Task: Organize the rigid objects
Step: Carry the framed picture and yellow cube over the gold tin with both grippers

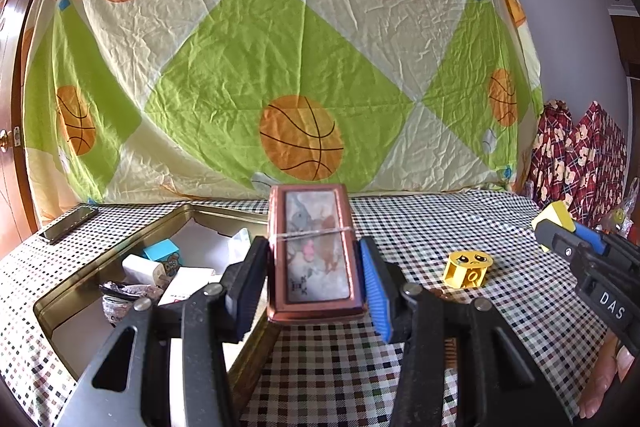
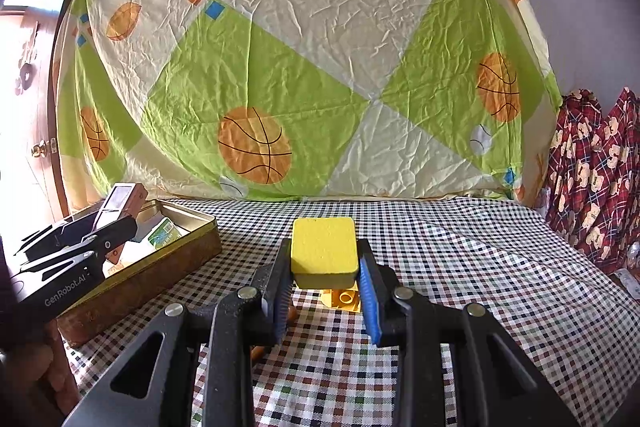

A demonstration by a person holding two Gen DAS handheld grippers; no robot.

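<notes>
The left gripper [image 1: 314,269] clamped a stiff, smooth copper-framed box [image 1: 314,251] by its long sides, while the right gripper [image 2: 324,281] squeezed a light yellow block [image 2: 323,247].

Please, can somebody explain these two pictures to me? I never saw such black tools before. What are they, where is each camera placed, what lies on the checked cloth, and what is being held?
There is no robot: a person holds one two-finger gripper in each hand. Each picture comes from a wide-angle camera on a gripper, looking forward along its fingers.

The left gripper is shut on a copper-brown case with a picture on its lid, just beside a gold metal tin already holding small boxes.

The right gripper is shut on a yellow block, lifted above the checked tablecloth.

On the cloth sits a yellow toy with a face. A dark flat thing, maybe a phone, lies at the far left.
</notes>
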